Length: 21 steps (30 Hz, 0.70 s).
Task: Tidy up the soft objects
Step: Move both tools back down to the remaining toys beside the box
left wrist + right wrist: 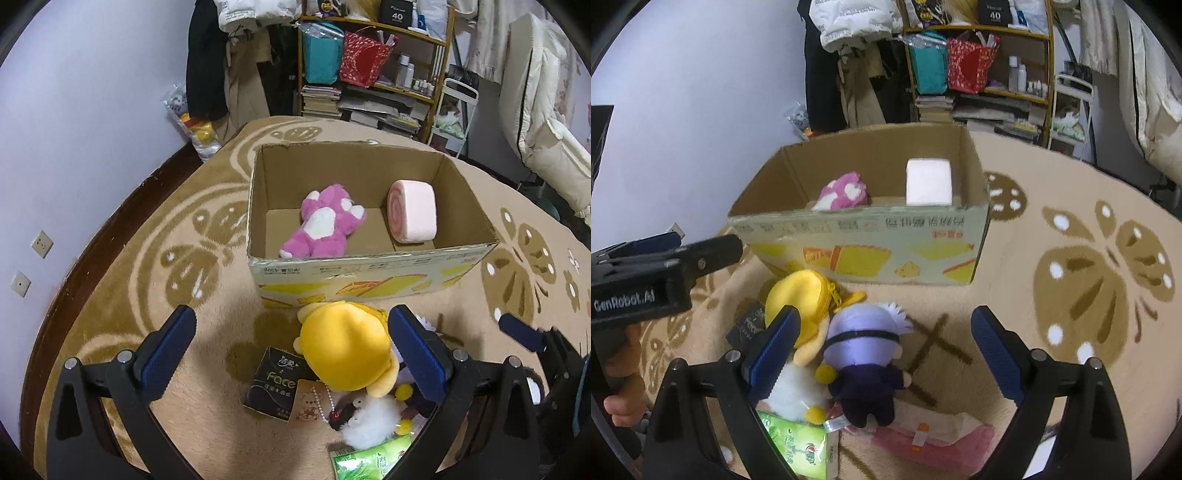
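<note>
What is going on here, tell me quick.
A person is sorting soft toys into a cardboard box on the rug. A pink plush and a pink rolled towel already lie inside. The left gripper hangs open over a yellow plush, the right gripper open over a purple-headed doll. Neither is grasped yet.
</note>
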Tool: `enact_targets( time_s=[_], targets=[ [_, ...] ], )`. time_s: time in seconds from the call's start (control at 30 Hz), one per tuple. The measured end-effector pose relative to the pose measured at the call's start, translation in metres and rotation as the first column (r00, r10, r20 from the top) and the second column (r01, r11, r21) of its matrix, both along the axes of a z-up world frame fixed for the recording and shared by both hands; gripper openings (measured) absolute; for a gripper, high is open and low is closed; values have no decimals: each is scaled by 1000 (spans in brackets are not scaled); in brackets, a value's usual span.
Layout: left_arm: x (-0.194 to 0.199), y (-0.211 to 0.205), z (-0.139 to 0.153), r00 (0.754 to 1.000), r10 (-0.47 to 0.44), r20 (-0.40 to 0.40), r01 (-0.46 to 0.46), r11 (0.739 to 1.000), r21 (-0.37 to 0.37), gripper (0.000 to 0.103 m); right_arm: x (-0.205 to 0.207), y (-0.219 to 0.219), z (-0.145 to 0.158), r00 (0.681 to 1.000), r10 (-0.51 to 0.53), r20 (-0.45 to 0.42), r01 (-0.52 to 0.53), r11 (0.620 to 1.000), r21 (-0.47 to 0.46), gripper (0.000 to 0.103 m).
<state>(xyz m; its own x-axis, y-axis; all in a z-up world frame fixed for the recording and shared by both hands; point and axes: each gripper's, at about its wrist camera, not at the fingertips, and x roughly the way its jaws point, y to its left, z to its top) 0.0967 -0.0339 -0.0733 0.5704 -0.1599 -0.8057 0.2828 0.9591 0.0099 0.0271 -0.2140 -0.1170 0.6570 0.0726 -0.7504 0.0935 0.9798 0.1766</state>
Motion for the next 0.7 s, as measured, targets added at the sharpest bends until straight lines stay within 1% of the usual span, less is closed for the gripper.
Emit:
enact_targets(
  time_s=[0.13,0.2,0.47,0.7],
  targets=[
    [4,-1,-7,1000,-1,-19,2,1000,5,102,3,5,-11,999,23,-35,-24,999,-25,98],
    [6,-4,-11,1000,-6,-30,6,1000,11,102,5,6,-15,999,18,-49,-20,999,-32,98],
    [13,-15,-37,994,-24,-104,27,999,28,102,11,1,-28,996,7,-94,-8,1000,-1,98],
    [17,-26,-58,983,-48,-175,48,999,-7,102,16,1,-41,990,22,-139,-18,999,33,98]
  ],
)
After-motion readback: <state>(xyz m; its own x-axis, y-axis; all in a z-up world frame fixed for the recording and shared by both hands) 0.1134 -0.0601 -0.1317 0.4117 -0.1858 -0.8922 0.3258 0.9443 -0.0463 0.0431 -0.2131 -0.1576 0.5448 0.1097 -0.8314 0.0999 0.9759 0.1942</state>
